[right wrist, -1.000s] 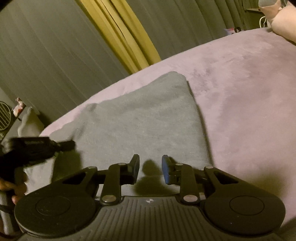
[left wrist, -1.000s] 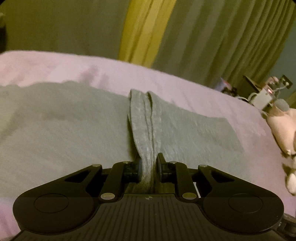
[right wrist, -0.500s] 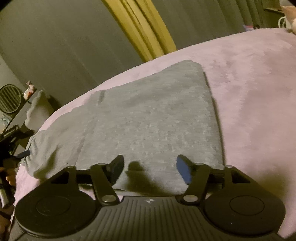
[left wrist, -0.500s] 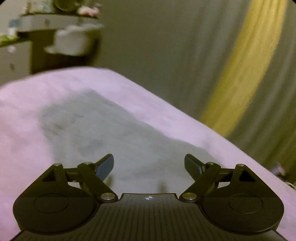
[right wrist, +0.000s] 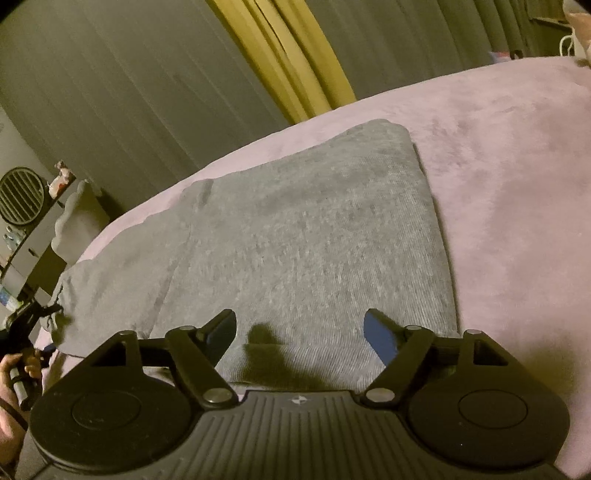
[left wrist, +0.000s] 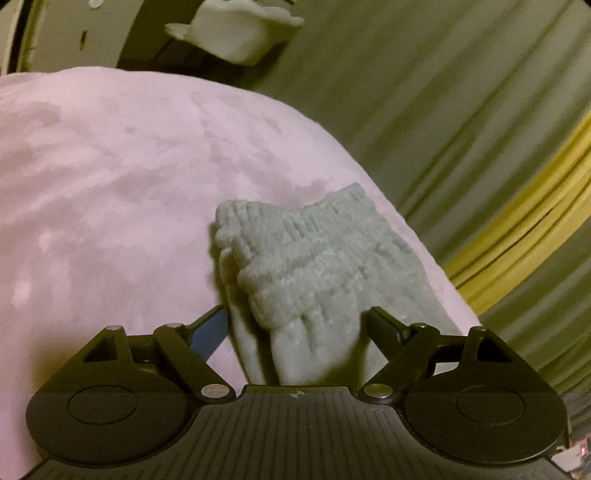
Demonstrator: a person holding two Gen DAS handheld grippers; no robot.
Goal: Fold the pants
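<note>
The grey pants (right wrist: 295, 236) lie folded flat on a pink blanket (right wrist: 517, 184). My right gripper (right wrist: 300, 330) is open, its jaws spread just above the near edge of the folded pants. My left gripper (left wrist: 297, 326) is open, with the ribbed elastic waistband (left wrist: 314, 258) of the pants lying between its spread jaws. In the right wrist view the left gripper (right wrist: 26, 325) shows at the far left end of the pants, held by a hand.
The pink blanket (left wrist: 110, 184) covers the whole bed. Grey curtains with a yellow strip (right wrist: 280, 55) hang behind it. A shelf unit with a round fan (right wrist: 20, 201) stands at the left. A white object (left wrist: 236, 33) sits beyond the bed.
The left gripper let go of the grey fabric, opened wide and swung to the waistband end. The right gripper opened wider over the pants' near edge.
</note>
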